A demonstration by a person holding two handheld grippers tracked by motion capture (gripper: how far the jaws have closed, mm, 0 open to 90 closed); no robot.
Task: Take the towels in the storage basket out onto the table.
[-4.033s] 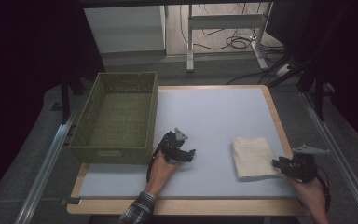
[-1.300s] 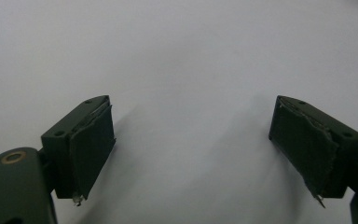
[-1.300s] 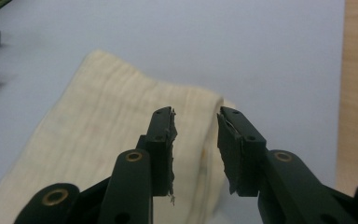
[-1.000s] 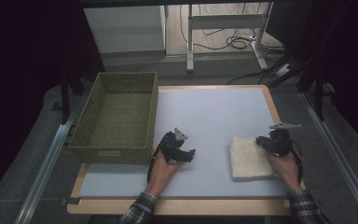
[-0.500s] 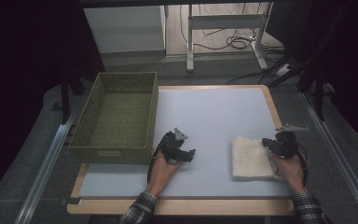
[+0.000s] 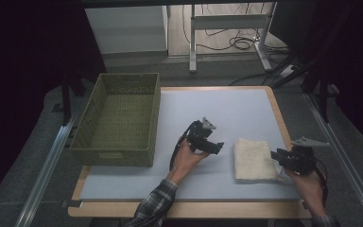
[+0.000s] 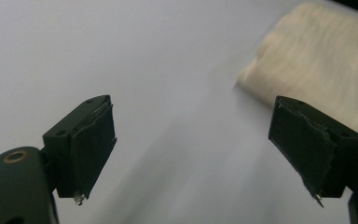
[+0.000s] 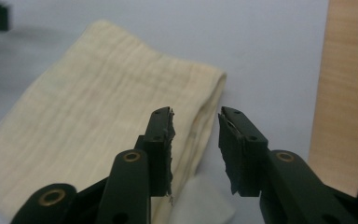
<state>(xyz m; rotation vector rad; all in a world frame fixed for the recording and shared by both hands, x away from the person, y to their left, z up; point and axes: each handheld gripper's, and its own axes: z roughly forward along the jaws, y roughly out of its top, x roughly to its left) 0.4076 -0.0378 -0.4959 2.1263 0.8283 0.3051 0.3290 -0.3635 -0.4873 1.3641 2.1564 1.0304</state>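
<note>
Your left claw (image 6: 216, 147) sits mid-bench (image 6: 246, 109), spread wide, nothing in it, aimed at the folded cream towel (image 6: 254, 159). Your right claw (image 8: 195, 135) is at the towel's right edge, parted a little around the fold, not clamped. The towel lies flat, front right. A green basket (image 6: 118, 120) is at far left.
</note>
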